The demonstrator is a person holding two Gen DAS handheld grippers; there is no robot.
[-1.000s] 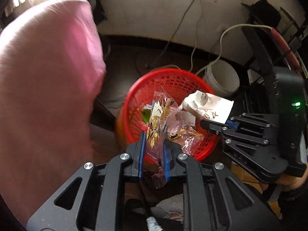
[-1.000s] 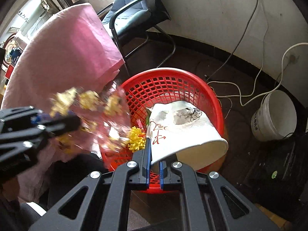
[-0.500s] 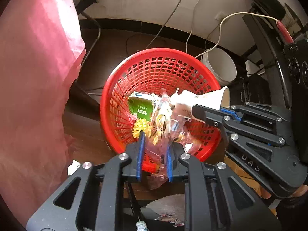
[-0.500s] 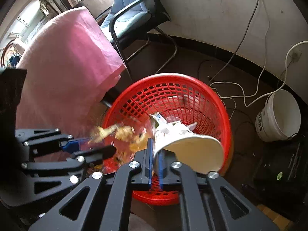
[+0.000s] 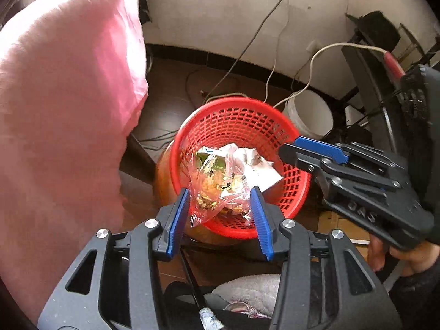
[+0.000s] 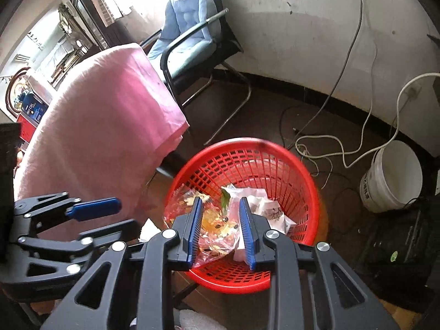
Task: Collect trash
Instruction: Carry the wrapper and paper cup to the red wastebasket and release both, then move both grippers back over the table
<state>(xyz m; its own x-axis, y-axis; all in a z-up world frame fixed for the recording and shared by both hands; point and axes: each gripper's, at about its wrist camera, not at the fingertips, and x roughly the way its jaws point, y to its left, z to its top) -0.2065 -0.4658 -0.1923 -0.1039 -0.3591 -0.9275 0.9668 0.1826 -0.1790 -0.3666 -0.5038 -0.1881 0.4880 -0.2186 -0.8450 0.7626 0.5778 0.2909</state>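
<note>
The dark wood floor (image 6: 264, 104) carries a red basket (image 6: 302, 165) holding wrappers (image 6: 217, 220) and crumpled paper (image 6: 271, 206). A white bucket (image 6: 390, 178) stands right of the basket, apart from it, with pale cables (image 6: 324, 140) trailing between the 2. A black-framed chair (image 6: 198, 41) stands behind, by the wall.
</note>
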